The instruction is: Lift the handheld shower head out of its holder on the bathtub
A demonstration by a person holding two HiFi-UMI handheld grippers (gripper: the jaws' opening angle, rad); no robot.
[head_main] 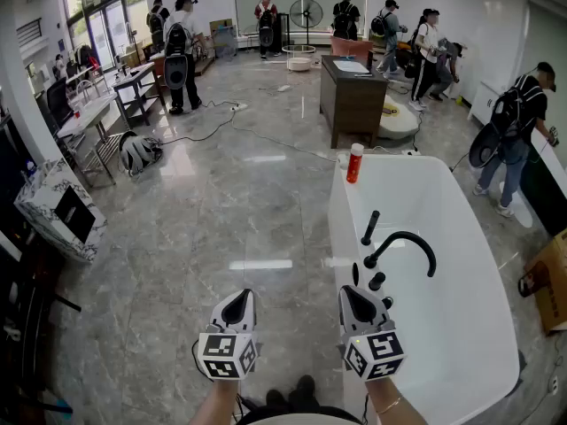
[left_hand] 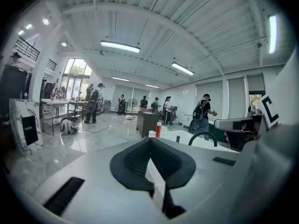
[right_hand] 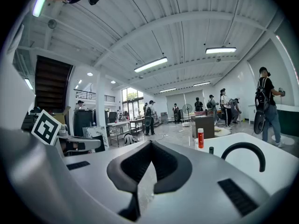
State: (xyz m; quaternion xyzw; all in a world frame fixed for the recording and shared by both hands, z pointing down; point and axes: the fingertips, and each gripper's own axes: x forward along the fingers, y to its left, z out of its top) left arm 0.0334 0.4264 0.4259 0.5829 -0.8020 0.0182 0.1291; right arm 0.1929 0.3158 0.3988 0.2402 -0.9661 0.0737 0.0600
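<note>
A white bathtub [head_main: 461, 326] stands at the right. On its left rim the black handheld shower head [head_main: 369, 227] stands upright in its holder, next to a black curved spout [head_main: 403, 242] and black knobs [head_main: 376, 282]. My right gripper [head_main: 352, 292] is shut and empty, held just short of the knobs at the tub's near left rim. My left gripper [head_main: 239, 297] is shut and empty over the floor, left of the tub. In the right gripper view the shower head [right_hand: 211, 150] and the spout [right_hand: 243, 149] show beyond the shut right gripper [right_hand: 150, 142]. The left gripper [left_hand: 150, 139] shows its jaws together.
A red bottle [head_main: 354, 163] stands on the tub's far rim. Behind the tub is a dark wooden counter [head_main: 351, 96]. Marble floor [head_main: 230, 228] spreads left, with cables, a backpack [head_main: 140, 152] and tables. Several people stand at the back and right. A cardboard box [head_main: 549, 282] lies at the right edge.
</note>
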